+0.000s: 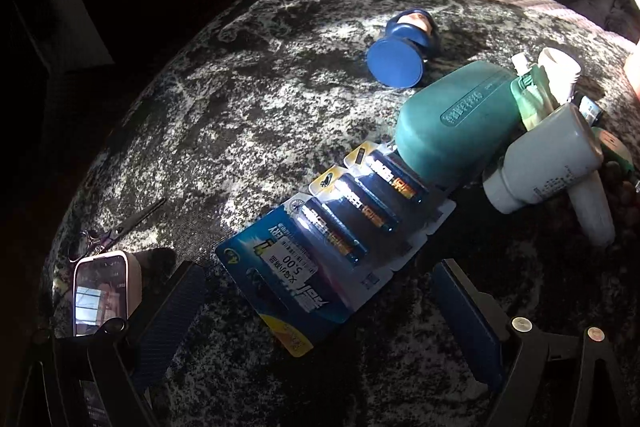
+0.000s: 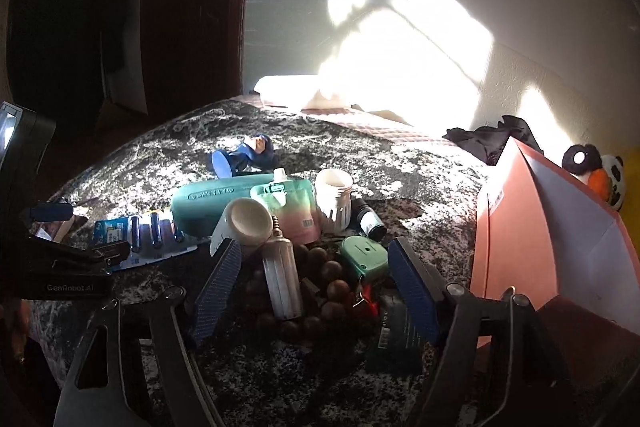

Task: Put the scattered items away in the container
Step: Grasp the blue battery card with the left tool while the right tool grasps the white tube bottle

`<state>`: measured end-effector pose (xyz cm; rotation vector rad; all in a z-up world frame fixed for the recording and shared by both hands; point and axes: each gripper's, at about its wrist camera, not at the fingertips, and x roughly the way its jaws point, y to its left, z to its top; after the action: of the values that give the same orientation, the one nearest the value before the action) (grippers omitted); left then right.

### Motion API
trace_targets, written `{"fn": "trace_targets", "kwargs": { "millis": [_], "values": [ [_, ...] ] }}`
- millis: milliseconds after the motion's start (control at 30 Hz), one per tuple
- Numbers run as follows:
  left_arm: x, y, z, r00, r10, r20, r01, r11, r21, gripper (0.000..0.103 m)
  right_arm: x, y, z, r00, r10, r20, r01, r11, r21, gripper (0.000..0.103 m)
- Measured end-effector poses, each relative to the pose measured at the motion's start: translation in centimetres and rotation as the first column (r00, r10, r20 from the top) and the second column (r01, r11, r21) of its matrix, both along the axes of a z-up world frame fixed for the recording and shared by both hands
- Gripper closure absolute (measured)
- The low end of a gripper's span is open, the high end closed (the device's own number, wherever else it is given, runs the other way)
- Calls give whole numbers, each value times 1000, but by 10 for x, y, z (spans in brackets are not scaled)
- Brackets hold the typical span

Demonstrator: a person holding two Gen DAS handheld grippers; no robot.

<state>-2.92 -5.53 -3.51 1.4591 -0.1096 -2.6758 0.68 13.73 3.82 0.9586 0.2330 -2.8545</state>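
Target item: battery blister pack (image 1: 320, 251), four cells under clear plastic on a blue card with a white price sticker, lying flat on the mottled dark blanket (image 1: 224, 99).
Position relative to tool: the pack's near end lies between the fingers of the left gripper (image 1: 316, 311), directly ahead of it; the far end touches, or possibly slips under, the teal case (image 1: 456, 123).
Long axis: runs diagonally away from the left gripper toward the upper right of the left wrist view, roughly along the fingers rather than across them.
Nearer arm: left. In the right wrist view the pack (image 2: 148, 239) sits well to the left, beside the left gripper's body.
Left gripper state: fingers spread wide, holding nothing.
Right gripper state: right gripper (image 2: 316, 287) spread wide and empty, poised over the brown beads (image 2: 328, 279) and a white tube (image 2: 282, 275).
Container: orange box (image 2: 520, 239), at the right edge of the right wrist view, well apart from the pack.
Handling judgement: the card is thin and flat; an edge pinch is likely needed, and the blister may flex.
Clutter: white bottle (image 1: 548, 163) and blue figurine (image 1: 404, 55) lie beyond the pack.
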Motion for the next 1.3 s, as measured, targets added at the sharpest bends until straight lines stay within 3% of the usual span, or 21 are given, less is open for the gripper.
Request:
{"fn": "trace_targets", "kwargs": {
  "millis": [133, 333, 433, 567, 633, 867, 900, 933, 967, 1000, 1100, 1233, 1300],
  "values": [
    [-6, -20, -23, 998, 27, 60, -29, 999, 28, 8, -22, -4, -33, 996, 13, 91, -16, 999, 42, 29],
    [-22, -29, -35, 994, 41, 101, -52, 993, 108, 8, -44, -13, -57, 987, 31, 157, -40, 997, 59, 29],
    [-32, -26, -39, 993, 32, 112, -50, 986, 159, 7, -50, -18, -68, 981, 53, 185, -66, 996, 65, 29],
    [-40, -19, -40, 996, 19, 88, -33, 987, 159, 7, -56, -25, -81, 975, 62, 213, -84, 992, 96, 29],
    [-41, -20, -39, 997, 15, 82, -28, 987, 161, 15, -59, -24, -84, 972, 60, 225, -83, 992, 93, 30],
    [-37, -19, -27, 999, 6, 52, -13, 990, 139, 24, -59, -24, -83, 970, 76, 229, -99, 991, 89, 54],
    [-35, -18, -24, 999, 5, 43, -11, 990, 141, 27, -58, -26, -82, 971, 78, 227, -102, 990, 96, 59],
    [-33, -18, -21, 999, 8, 31, -12, 990, 140, 36, -57, -26, -81, 970, 88, 228, -111, 990, 90, 66],
    [-31, -19, -15, 1000, 25, 12, -26, 993, 115, 60, -56, -27, -80, 969, 98, 229, -120, 989, 85, 72],
    [-29, -22, -9, 999, 37, -6, -37, 994, 105, 97, -55, -27, -79, 968, 99, 228, -122, 989, 85, 74],
    [-32, -43, -4, 999, 45, 26, -50, 964, 261, 97, -52, -27, -76, 966, 106, 235, -126, 989, 75, 75],
    [-32, -51, -14, 998, 18, 67, -41, 937, 347, 96, -48, -24, -74, 965, 107, 238, -123, 991, 53, 75],
    [-29, -50, -17, 995, -37, 87, -2, 914, 406, 88, -46, -23, -73, 965, 109, 238, -124, 991, 49, 75]
  ]
}}
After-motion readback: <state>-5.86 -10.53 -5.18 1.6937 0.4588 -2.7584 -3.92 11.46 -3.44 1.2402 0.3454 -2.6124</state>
